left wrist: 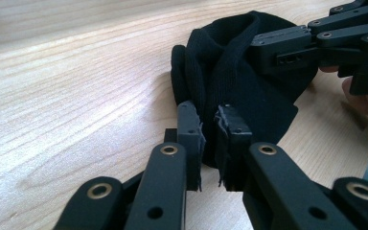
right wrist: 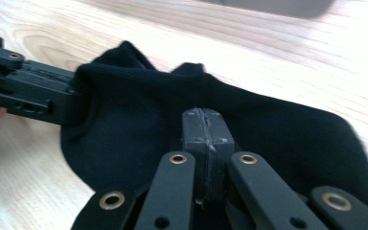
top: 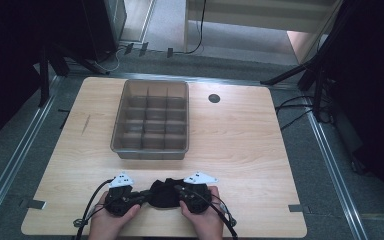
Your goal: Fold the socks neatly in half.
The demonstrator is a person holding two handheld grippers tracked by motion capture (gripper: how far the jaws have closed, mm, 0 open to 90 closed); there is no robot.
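Observation:
A black knit sock [top: 164, 194] lies bunched on the wooden table [top: 245, 145] near its front edge, between the two grippers. My left gripper [top: 146, 195] comes in from the left. In the left gripper view it [left wrist: 210, 132] is shut on a fold of the sock [left wrist: 230, 67], with the right gripper [left wrist: 258, 50] at the sock's far side. My right gripper [top: 178, 190] comes in from the right. Its jaws [right wrist: 203, 124] are pressed together at the sock [right wrist: 134, 110], and the left gripper [right wrist: 74, 101] holds the opposite edge.
A grey translucent bin [top: 150, 153] with several compartments stands mid-table beyond the grippers. A small dark round hole [top: 214, 98] lies at the back right of the tabletop. Hands [top: 110, 225] hold both grippers at the front edge. Bare wood spreads left and right.

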